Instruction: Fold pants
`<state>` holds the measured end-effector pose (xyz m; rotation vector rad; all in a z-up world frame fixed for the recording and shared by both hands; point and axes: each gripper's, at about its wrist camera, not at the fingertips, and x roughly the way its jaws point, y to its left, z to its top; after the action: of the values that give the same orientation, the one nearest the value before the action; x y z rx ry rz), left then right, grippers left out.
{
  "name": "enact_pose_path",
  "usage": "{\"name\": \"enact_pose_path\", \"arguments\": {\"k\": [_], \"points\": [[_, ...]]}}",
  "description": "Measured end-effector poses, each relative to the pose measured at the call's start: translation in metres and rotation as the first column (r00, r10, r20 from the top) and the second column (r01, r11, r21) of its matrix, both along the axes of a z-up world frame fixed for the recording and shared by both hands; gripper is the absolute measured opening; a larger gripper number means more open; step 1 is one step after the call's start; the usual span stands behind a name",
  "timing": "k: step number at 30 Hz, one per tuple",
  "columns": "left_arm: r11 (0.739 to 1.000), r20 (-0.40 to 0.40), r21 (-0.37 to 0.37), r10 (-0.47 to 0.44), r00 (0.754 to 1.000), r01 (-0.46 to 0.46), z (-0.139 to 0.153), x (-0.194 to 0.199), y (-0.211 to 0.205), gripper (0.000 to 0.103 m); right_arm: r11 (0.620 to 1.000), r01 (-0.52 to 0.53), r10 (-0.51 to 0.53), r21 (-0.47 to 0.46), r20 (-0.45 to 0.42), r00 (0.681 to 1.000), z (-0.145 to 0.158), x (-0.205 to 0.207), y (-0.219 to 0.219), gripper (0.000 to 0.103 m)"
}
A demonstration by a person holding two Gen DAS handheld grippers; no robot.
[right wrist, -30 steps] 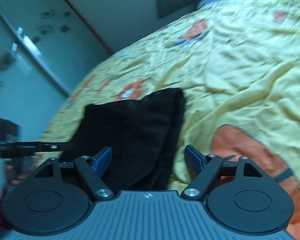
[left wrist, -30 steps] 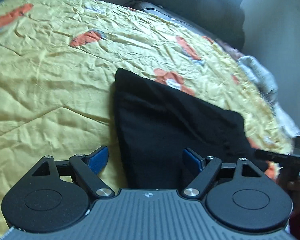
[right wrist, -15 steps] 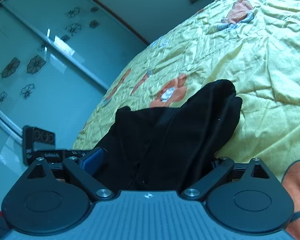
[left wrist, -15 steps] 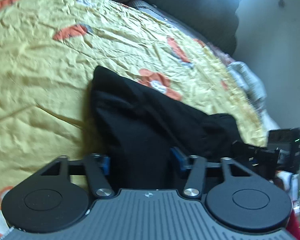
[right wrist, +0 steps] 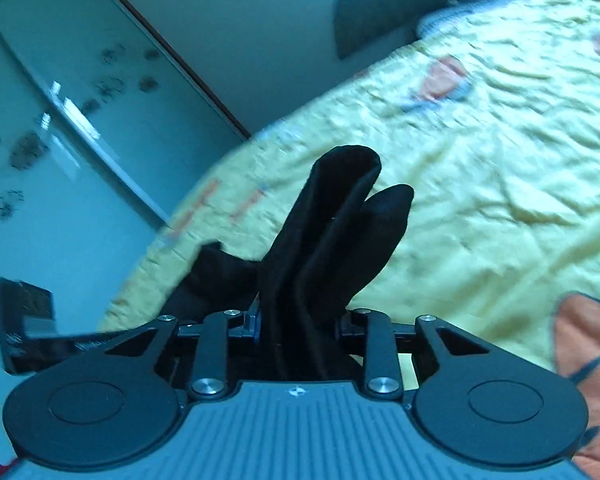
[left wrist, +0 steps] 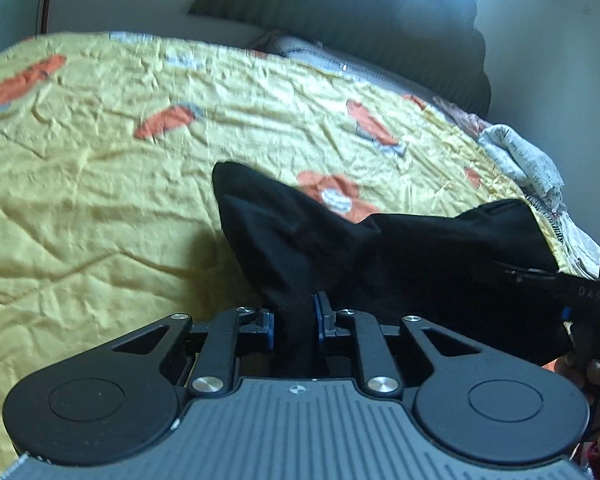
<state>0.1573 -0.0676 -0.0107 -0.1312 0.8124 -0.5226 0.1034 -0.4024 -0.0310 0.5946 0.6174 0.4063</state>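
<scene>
Both two-finger tongs are biting into the same garment: the left gripper (left wrist: 294,320) has its blue-padded jaws closing on a bunched fold of the black cloth pants (left wrist: 400,252), and the right gripper (right wrist: 298,324) is closing too, with a thicker wad of the same dark fabric packed between its jaws. From where I stand the pants lie near the edge of the bed, on the crumpled yellow bedspread with orange flower prints (left wrist: 100,208); their near end is gathered up at the two grippers, and one pointed corner rests on the spread farther off. In the right wrist view the cloth rises in two rounded folds ahead of the fingers. I'd say the step in hand is the pick-up of one end, each hand taking a corner, ahead of a fold. The next move calls for a firm pinch on both sides, then carrying the held edge up and over toward the far corner, hands kept apart so the cloth stays taut and lands square. With so much fabric bunched on the right, a layer may slip out. A grey pillow (left wrist: 360,12) sits well apart.
</scene>
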Motion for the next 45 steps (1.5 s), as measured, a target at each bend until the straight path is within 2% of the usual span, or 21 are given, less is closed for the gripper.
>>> {"name": "enact_pose_path", "arguments": {"k": [5, 7, 15, 18, 21, 24, 27, 28, 29, 30, 32, 34, 36, 38, 40, 42, 45], "points": [[0.999, 0.102, 0.031, 0.026, 0.994, -0.029, 0.022, -0.003, 0.013, 0.019, 0.999, -0.029, 0.032, -0.033, 0.064, 0.997, 0.022, 0.015, 0.024, 0.029], [0.997, 0.13, 0.047, 0.048, 0.99, -0.054, 0.029, 0.003, 0.022, 0.019, 0.999, -0.031, 0.033, -0.018, 0.093, 0.995, 0.025, 0.027, 0.033, 0.029], [0.98, 0.207, 0.132, 0.122, 0.971, -0.151, 0.046, 0.052, 0.051, 0.019, 0.996, -0.06, 0.068, -0.061, 0.14, 0.988, 0.027, 0.095, 0.076, 0.029], [0.971, 0.22, 0.152, 0.147, 0.964, -0.183, 0.042, 0.07, 0.059, 0.019, 0.996, -0.063, 0.07, -0.057, 0.129, 0.989, 0.023, 0.12, 0.087, 0.029], [0.965, 0.198, 0.166, 0.168, 0.966, -0.202, 0.032, 0.088, 0.066, 0.019, 0.996, -0.054, 0.061, -0.073, 0.1, 0.993, 0.014, 0.14, 0.095, 0.029], [0.958, 0.166, 0.187, 0.186, 0.968, -0.216, 0.018, 0.102, 0.068, 0.019, 0.991, -0.041, 0.049, -0.131, 0.058, 0.997, 0.003, 0.154, 0.103, 0.03], [0.953, 0.154, 0.202, 0.195, 0.969, -0.224, 0.008, 0.106, 0.069, 0.019, 0.985, -0.011, 0.01, -0.17, -0.003, 1.0, -0.01, 0.162, 0.104, 0.041], [0.954, 0.143, 0.199, 0.2, 0.969, -0.226, 0.006, 0.107, 0.071, 0.019, 0.988, 0.001, -0.005, -0.155, -0.024, 1.0, -0.014, 0.163, 0.1, 0.049], [0.953, 0.13, 0.196, 0.209, 0.969, -0.232, 0.004, 0.109, 0.073, 0.026, 0.992, 0.018, -0.024, -0.128, -0.039, 0.999, -0.017, 0.161, 0.094, 0.054], [0.951, 0.118, 0.194, 0.222, 0.968, -0.242, 0.003, 0.109, 0.075, 0.035, 0.995, 0.037, -0.042, -0.096, -0.051, 0.998, -0.021, 0.157, 0.086, 0.055], [0.946, 0.11, 0.191, 0.244, 0.963, -0.262, 0.002, 0.107, 0.081, 0.041, 0.995, 0.081, -0.084, -0.06, -0.064, 0.994, -0.022, 0.147, 0.072, 0.056], [0.935, 0.125, 0.198, 0.274, 0.953, -0.295, 0.004, 0.1, 0.088, 0.042, 0.981, 0.156, -0.161, -0.111, -0.034, 0.986, -0.016, 0.129, 0.067, 0.056], [0.923, 0.143, 0.195, 0.308, 0.941, -0.332, 0.011, 0.09, 0.094, 0.042, 0.957, 0.209, -0.204, -0.199, 0.049, 0.978, -0.001, 0.106, 0.071, 0.058], [0.915, 0.169, 0.18, 0.333, 0.928, -0.361, 0.02, 0.075, 0.097, 0.037, 0.958, 0.185, -0.157, -0.221, 0.139, 0.978, 0.012, 0.086, 0.08, 0.058], [0.92, 0.18, 0.163, 0.327, 0.928, -0.356, 0.027, 0.06, 0.094, 0.037, 0.969, 0.109, -0.065, -0.221, 0.2, 0.978, 0.021, 0.07, 0.094, 0.058], [0.934, 0.148, 0.146, 0.304, 0.941, -0.325, 0.027, 0.05, 0.086, 0.037, 0.97, 0.011, 0.036, -0.243, 0.188, 0.982, 0.021, 0.067, 0.113, 0.061], [0.958, 0.1, 0.15, 0.232, 0.968, -0.245, 0.021, 0.039, 0.069, 0.037, 0.939, -0.041, 0.085, -0.341, 0.116, 0.99, 0.011, 0.074, 0.14, 0.061]]}}
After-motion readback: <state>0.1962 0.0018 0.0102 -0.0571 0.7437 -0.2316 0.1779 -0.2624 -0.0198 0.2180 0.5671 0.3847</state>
